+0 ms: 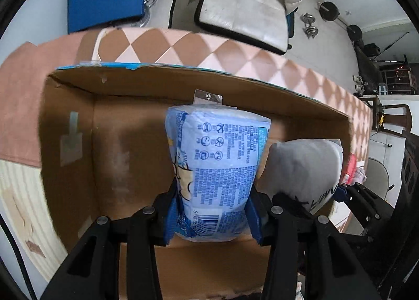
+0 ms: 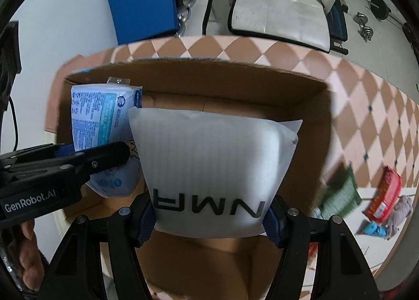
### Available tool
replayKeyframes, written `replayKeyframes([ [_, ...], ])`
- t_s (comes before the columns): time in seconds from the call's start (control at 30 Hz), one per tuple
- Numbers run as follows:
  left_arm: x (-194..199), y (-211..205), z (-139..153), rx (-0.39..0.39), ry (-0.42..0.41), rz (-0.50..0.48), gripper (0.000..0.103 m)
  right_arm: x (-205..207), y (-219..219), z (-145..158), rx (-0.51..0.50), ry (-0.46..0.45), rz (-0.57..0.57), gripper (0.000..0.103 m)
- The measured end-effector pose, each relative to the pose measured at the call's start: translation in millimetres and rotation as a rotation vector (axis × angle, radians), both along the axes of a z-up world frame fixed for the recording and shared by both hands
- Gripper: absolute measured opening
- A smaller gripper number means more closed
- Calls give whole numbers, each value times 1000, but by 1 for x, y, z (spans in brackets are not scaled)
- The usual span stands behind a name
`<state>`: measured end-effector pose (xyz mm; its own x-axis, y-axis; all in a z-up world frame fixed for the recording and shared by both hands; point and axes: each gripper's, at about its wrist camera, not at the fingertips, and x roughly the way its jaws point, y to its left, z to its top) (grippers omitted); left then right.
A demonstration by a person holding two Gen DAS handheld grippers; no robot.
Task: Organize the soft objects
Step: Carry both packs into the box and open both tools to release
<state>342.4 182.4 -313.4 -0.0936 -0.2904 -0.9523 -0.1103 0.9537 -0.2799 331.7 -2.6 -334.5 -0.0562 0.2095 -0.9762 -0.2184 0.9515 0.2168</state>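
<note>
"GenRobot.AI" marks the left tool (image 2: 104, 153); white pouch (image 2: 212, 169) reads "NMR".

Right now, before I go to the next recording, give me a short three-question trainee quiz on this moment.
1. True or false: the left gripper is shut on the blue tissue pack.
2. Multiple choice: the white pouch in the right gripper is held over A) the cardboard box, B) a white chair, C) a blue board.
3. Fill in: on the right gripper's side, outside the box, lie a red snack bag and a ___ snack bag.

Key: 1 true; 2 A; 3 green.
</note>
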Motion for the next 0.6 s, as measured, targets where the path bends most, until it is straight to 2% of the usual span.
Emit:
replayKeyframes([
  [0.2,11,6,-34,-24,59,-29,42,13,21,-39,-47,17,4,70],
  [0.37,11,2,-38,23,72,-90,49,17,28,-55,-59,27,5,74],
  [0.4,11,1,-37,30,74,-100,54,17,29,-57,-68,32,4,76],
  [0.43,11,1,-33,41,68,-109,64,16,30,-57,-72,34,4,79],
  [0.47,9,2,-28,54,53,-116,71,15,31,-56,-80,29,9,84],
  [0.5,8,4,-24,70,36,-118,85,12,31,-52,-85,25,7,89],
  [0.53,8,4,-18,88,18,-122,92,11,31,-50,-81,23,3,97],
  [0.6,4,6,-5,119,-12,-122,93,9,28,-44,-66,27,-7,100],
])
